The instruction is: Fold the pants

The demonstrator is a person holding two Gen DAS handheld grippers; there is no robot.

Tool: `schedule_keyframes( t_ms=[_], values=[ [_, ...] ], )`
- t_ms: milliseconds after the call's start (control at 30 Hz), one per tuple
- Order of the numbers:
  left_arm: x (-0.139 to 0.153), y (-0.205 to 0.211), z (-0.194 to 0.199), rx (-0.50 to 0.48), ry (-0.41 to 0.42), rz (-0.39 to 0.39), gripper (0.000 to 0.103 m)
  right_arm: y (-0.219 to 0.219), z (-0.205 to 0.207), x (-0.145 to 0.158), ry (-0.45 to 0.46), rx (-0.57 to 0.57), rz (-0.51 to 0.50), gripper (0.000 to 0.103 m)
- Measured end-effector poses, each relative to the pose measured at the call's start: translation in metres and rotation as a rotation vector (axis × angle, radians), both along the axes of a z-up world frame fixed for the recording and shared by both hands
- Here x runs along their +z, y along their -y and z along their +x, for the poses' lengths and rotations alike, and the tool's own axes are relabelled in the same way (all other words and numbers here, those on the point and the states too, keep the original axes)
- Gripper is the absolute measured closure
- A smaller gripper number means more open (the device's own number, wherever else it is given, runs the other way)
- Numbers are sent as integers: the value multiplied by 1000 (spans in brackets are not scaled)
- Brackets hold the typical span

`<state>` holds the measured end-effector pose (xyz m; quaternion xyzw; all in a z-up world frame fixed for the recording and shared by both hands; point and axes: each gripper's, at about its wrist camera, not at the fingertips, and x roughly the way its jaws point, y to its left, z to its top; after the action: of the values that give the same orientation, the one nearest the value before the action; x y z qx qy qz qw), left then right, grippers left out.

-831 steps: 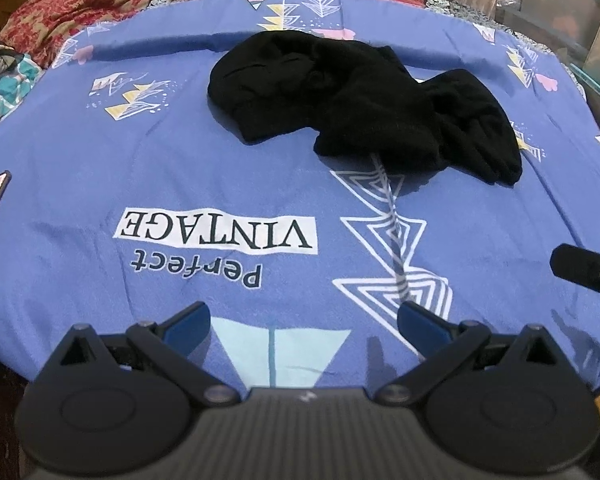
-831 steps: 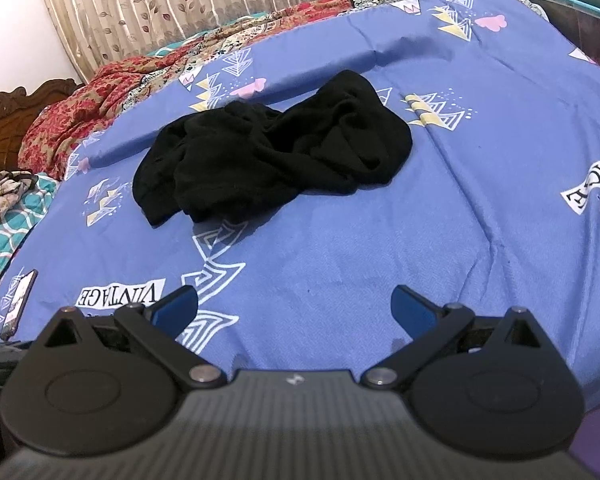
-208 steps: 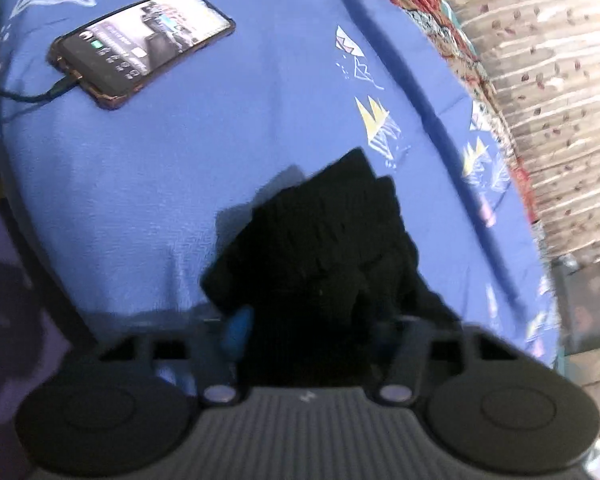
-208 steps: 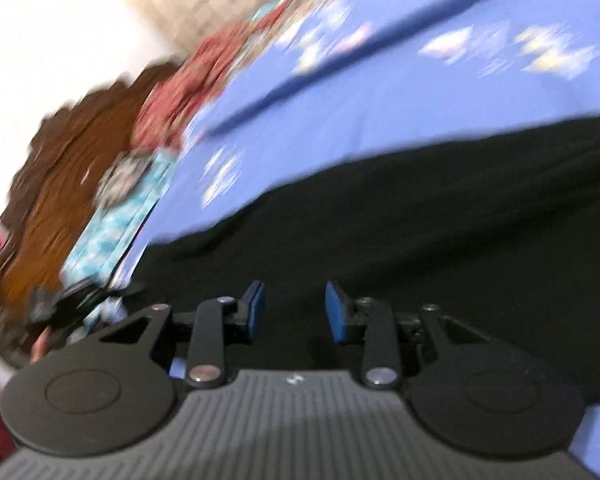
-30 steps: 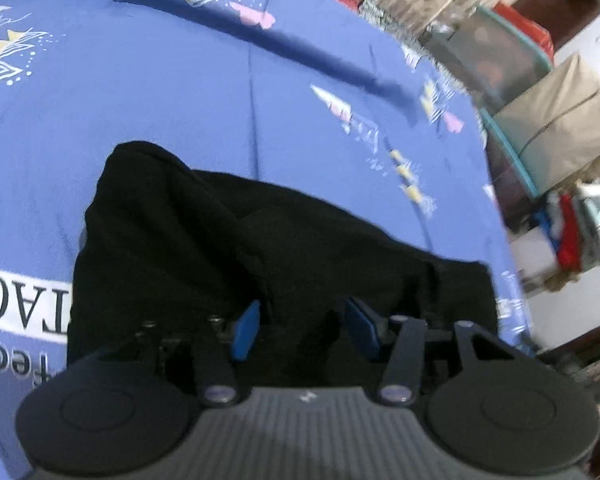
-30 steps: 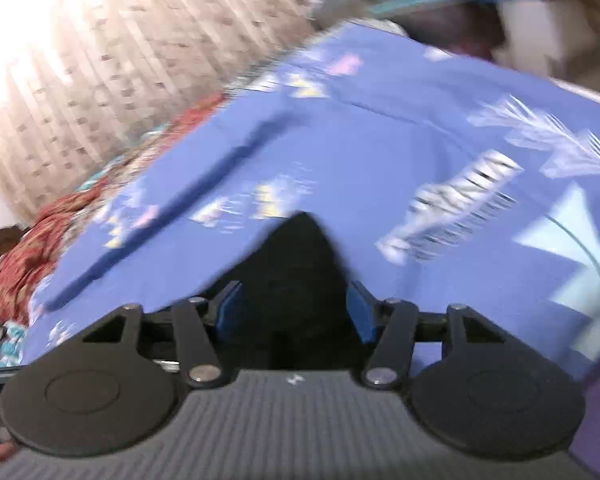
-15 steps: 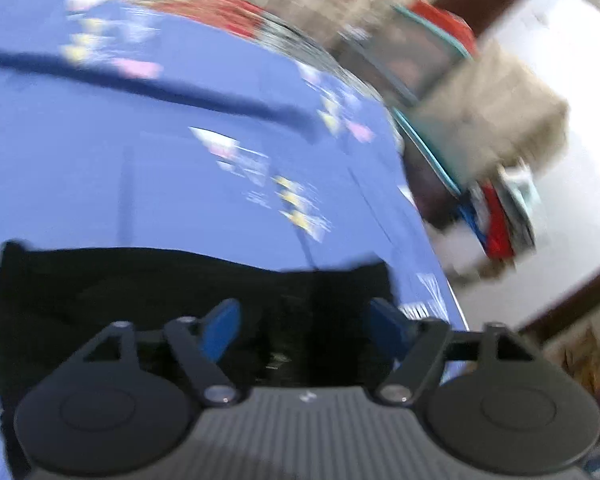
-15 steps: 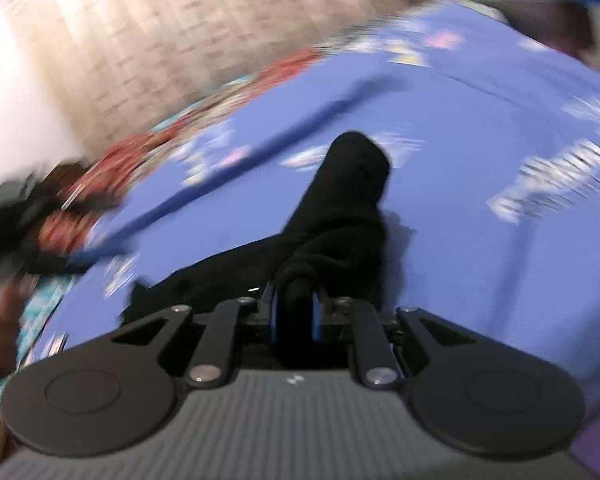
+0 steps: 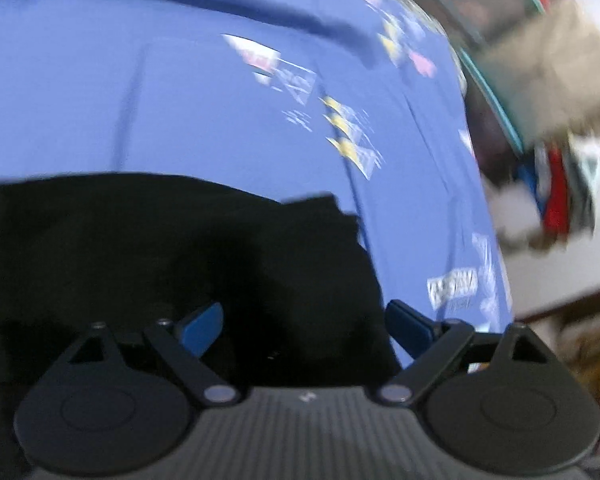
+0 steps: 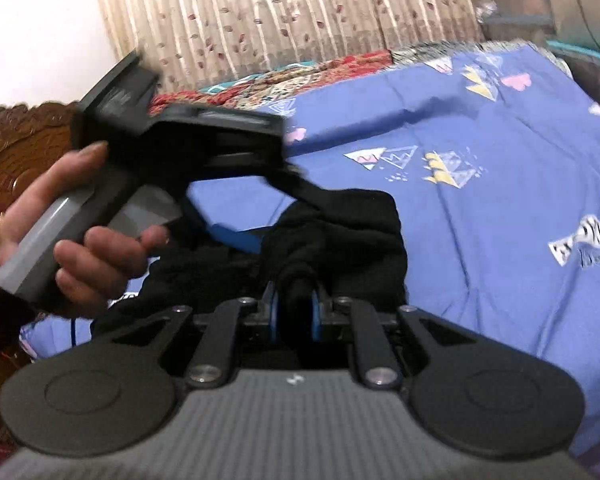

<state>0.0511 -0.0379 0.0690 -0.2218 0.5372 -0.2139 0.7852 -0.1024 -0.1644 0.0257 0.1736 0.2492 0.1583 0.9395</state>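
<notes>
While the black, soft knit pants (image 10: 340,232) lie bunched on the blue bed sheet printed with white and yellow triangles (image 10: 480,240), the right tool (image 10: 294,316), a black two-finger gripper with blue pads, has its fingers pressed together on a rolled fold of that cloth; the fabric rises as a narrow ridge straight out from between the pads. In the right wrist view the pants spread behind that ridge in a rumpled mound, reaching left under the other device.

The left tool (image 9: 304,324) is of the same build, and its blue-padded fingers stand spread wide with nothing between them. In its own view it sits low over the dark cloth (image 9: 160,248), which fills the lower left of the picture, its far edge running across the sheet (image 9: 220,120) and ending in a squared corner to the right. This view is smeared with motion blur, so whether the pads touch the fabric cannot be told.

From the right wrist view the left tool appears again (image 10: 228,216), held by a bare left hand (image 10: 80,232) wrapped round its grey handle, just above the near left part of the pants. Behind the bed hangs a cream pleated curtain with small red leaves (image 10: 300,16), and a carved brown wooden headboard (image 10: 16,148) stands at the left.
</notes>
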Motion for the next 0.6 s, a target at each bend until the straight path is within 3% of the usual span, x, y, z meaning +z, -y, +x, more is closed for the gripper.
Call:
schedule_keyframes(
  t_ms=[133, 200, 233, 267, 300, 333, 400, 500, 600],
  values=[
    [-6, -22, 4, 71, -44, -78, 11, 0, -1, -2, -3, 1, 19, 85],
    [-9, -16, 10, 55, -65, -99, 11, -2, 1, -1, 2, 10, 11, 85],
    [-11, -9, 12, 36, -66, -109, 16, -2, 1, -2, 5, 15, 6, 85],
    [-11, -3, 11, 20, -59, -111, 45, -3, 0, 0, 9, 19, -1, 85],
    [-12, 7, 12, -8, -49, -102, 67, -4, 0, 0, 15, 24, -9, 85],
    [-11, 17, 14, -33, -41, -55, 93, -5, -3, 2, 23, 29, -18, 85],
    [-6, 16, 18, -11, -9, -47, 94, -8, -9, 6, 46, 42, -36, 85],
    [8, -11, 20, 40, 9, -157, 94, -17, -17, 14, 84, 88, -52, 87],
    [26, -36, 14, 57, 79, -155, 94, -39, -20, 24, 134, 195, -82, 93]
  ],
)
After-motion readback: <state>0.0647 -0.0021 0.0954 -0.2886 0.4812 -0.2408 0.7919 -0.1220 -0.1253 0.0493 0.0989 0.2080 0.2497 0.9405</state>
